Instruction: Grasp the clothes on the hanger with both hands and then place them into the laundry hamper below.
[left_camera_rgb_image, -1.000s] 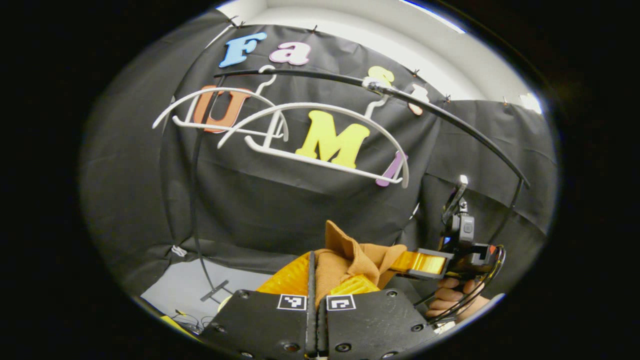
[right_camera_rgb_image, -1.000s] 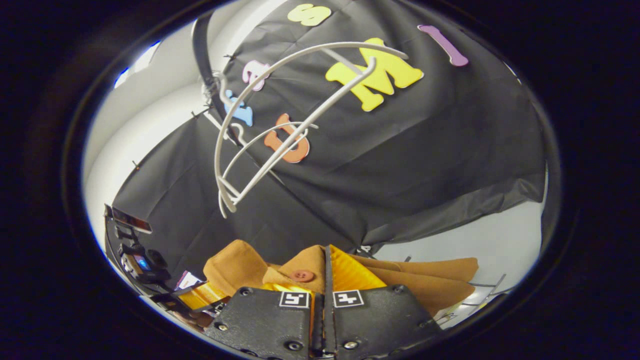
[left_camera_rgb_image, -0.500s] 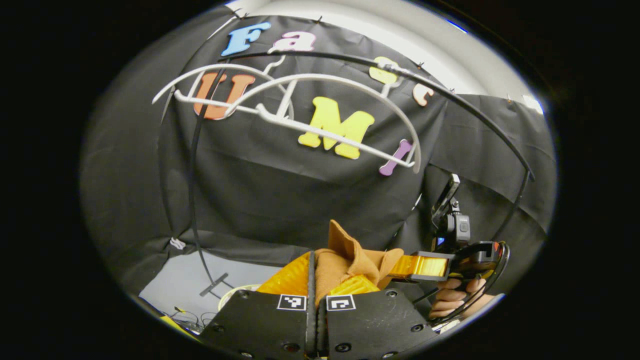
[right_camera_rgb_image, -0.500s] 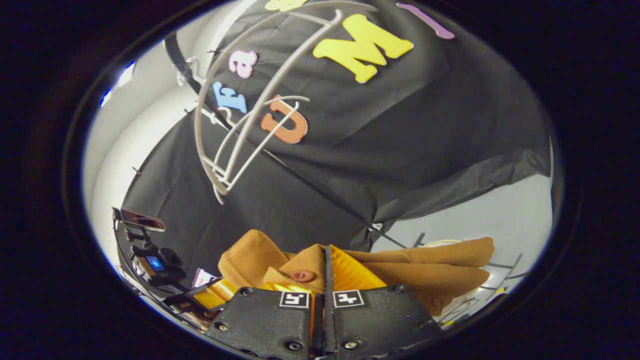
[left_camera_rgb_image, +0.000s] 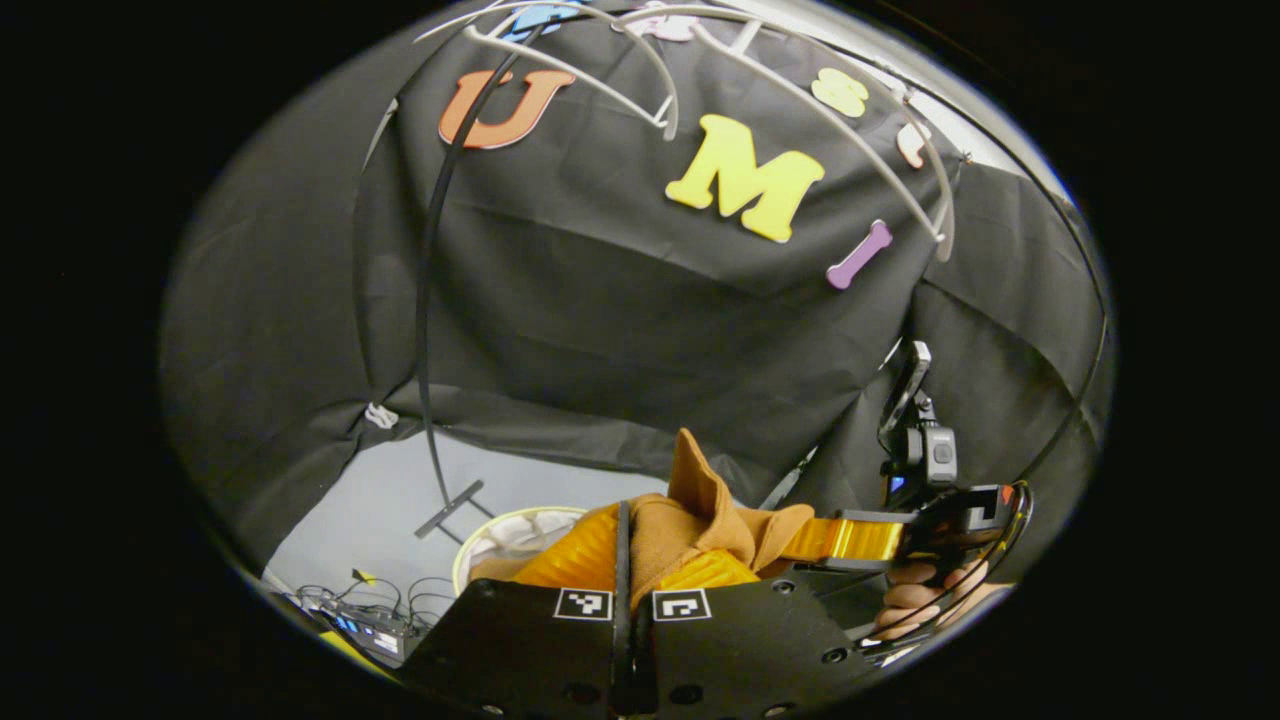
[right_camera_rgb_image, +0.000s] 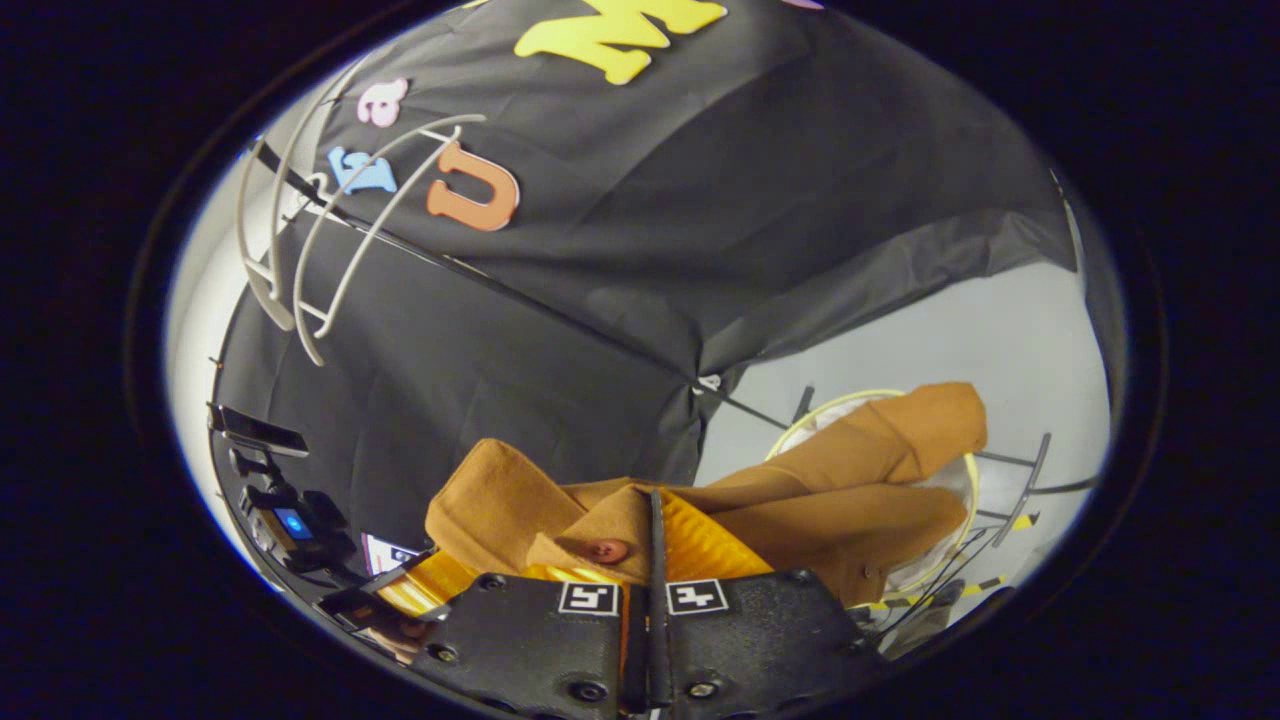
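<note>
We see the left tongs clamped on a fold of the brown coat, and the right tongs pinched on the same coat beside its button. The coat's sleeve hangs over the round laundry hamper on the floor. Two bare white hangers hang on the black rack above.

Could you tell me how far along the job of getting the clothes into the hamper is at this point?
Done: the brown garment is off the white hangers, which hang bare on the rail. In hand: the left gripper and the right gripper are each clamped on the cloth, holding it above the laundry hamper. Left: lowering it into the hamper and letting go.
</note>
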